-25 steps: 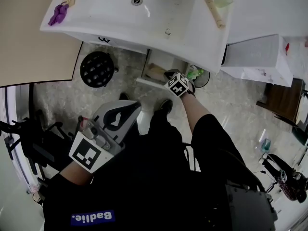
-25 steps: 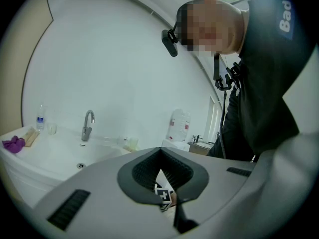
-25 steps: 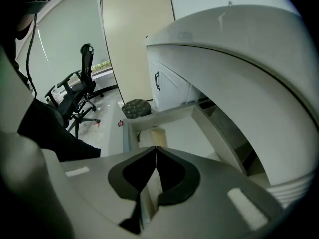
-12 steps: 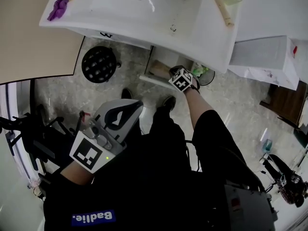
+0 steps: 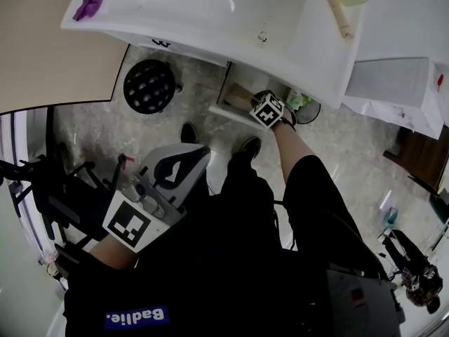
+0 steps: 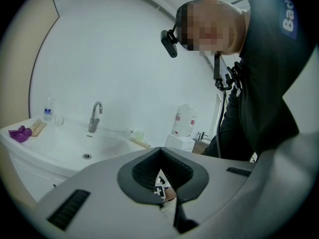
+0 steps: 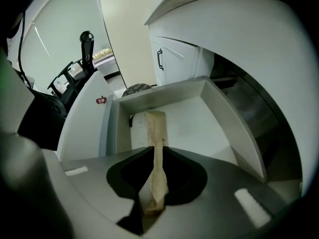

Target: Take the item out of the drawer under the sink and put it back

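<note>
From the head view, the drawer [image 5: 226,109] under the sink [image 5: 210,20] stands open. The right tongs [image 5: 261,102] reach into it. The item [image 5: 240,93] shows as a tan bit just past them. The left tongs [image 5: 186,163] sit low by the person's lap, well apart from the drawer, so I think they could not catch a fall.

In the left gripper view, the left tongs [image 6: 172,213] are closed together and hold nothing.

In the right gripper view, the right tongs [image 7: 149,208] squeeze one end of the item [image 7: 155,148]. With only that end held, it could twist, slip out, or bump the drawer [image 7: 227,123] wall. The item is long, thin and tan, and looks a bit crinkly, like paper. It stands on edge. Its far end reaches over the drawer's white floor. I cannot tell if it touches.
</note>
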Demonstrator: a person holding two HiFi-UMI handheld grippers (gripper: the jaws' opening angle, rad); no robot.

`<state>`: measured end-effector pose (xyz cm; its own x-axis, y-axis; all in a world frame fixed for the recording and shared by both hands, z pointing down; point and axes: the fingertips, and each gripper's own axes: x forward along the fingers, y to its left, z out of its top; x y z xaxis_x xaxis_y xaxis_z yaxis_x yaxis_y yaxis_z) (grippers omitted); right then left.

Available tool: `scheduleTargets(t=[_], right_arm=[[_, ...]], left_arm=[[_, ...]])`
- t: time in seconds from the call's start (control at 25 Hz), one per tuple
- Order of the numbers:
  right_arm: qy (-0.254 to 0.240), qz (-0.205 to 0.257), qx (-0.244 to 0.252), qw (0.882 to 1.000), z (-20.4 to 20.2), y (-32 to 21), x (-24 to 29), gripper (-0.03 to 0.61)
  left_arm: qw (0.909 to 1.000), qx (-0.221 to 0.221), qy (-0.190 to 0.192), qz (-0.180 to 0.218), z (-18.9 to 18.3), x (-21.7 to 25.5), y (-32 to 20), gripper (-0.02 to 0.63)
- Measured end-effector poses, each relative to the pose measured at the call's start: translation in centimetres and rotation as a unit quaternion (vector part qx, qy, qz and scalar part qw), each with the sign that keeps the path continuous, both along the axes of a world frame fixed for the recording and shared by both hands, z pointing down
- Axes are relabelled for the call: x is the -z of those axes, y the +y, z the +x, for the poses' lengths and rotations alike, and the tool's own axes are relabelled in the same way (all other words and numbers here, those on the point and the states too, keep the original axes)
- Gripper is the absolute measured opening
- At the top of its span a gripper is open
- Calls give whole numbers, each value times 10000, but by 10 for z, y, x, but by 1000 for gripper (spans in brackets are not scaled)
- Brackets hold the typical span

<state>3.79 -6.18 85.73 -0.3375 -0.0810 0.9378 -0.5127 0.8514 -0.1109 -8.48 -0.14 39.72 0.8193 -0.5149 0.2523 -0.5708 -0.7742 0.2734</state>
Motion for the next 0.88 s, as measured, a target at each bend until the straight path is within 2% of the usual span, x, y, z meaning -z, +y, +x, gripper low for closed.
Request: scheduleTargets(t=[0.44, 0.88], right_arm=[[210, -181, 237, 9993, -5, -5, -20, 75], [244, -313, 313, 9987, -7, -4, -29, 91]], left_arm=[[9999, 108, -57, -57, -6, -12, 0, 5], [9998, 137, -107, -85, -9, -17, 1, 5]])
